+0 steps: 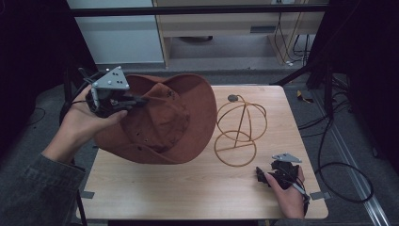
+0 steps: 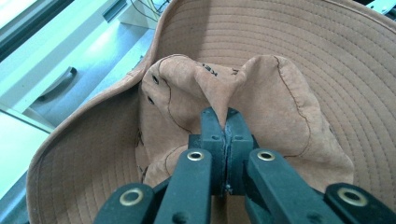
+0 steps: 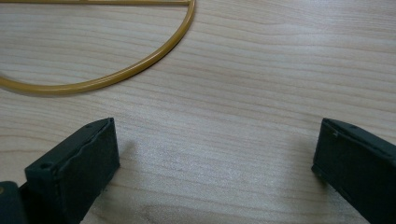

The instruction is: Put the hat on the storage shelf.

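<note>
Your left gripper [image 2: 226,116] has its jaws clamped on a fold of the hat [image 1: 164,122] crown, hat lifted off the bench [image 1: 197,188]. It's soft and light, so it sags; grip thick folds. Your right gripper [image 3: 215,158] rests, jaws apart.

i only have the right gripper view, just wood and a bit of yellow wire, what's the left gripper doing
Observer: The left gripper is shut on a pinch of the brown hat's crown fabric.
Operator: is the hat on the table
Observer: Its lower brim looks close to the table; I cannot tell if it touches.
Operator: what's the yellow wire
Observer: A wire hat stand, upright and bare, just right of the hat.
Operator: and my gripper
Observer: The right gripper sits open near the stand's base ring.
</note>
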### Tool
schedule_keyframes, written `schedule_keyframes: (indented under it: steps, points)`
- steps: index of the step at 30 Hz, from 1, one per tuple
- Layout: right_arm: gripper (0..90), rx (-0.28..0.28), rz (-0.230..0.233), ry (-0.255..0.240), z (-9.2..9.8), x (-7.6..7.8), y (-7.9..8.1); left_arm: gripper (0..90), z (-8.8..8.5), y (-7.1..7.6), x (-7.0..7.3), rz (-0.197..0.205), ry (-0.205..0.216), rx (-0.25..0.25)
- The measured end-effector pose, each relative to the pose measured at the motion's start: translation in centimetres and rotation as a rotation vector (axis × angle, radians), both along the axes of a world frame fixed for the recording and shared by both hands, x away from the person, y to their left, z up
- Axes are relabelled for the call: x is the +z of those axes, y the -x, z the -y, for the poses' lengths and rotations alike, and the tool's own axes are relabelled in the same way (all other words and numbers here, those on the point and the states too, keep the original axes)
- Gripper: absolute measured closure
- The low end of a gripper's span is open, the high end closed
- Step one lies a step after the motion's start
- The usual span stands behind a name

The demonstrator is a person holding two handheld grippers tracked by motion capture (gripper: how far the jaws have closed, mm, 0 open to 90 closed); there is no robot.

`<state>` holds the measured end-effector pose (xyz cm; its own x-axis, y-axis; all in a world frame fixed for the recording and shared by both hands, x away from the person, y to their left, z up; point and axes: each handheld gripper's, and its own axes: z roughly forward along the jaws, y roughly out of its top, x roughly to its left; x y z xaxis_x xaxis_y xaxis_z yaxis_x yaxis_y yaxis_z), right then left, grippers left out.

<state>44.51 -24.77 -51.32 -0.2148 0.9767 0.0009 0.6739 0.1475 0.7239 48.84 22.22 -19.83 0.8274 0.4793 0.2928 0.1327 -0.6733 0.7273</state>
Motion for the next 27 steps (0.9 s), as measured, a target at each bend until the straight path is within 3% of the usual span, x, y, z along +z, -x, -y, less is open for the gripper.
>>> schedule_keyframes:
  steps: [11,21,27]
  points:
    - [0.4,0.0,0.0,0.001,0.0,0.0,0.0,88.9,2.9,0.1,2.4,0.035,-0.013,-0.044]
    - [0.4,0.001,0.0,0.001,0.0,0.0,0.0,88.9,6.6,-0.1,3.6,0.054,-0.04,-0.099]
    - [0.4,0.002,0.001,0.0,0.0,0.0,0.0,88.9,8.2,-0.3,3.7,0.051,-0.047,-0.12]
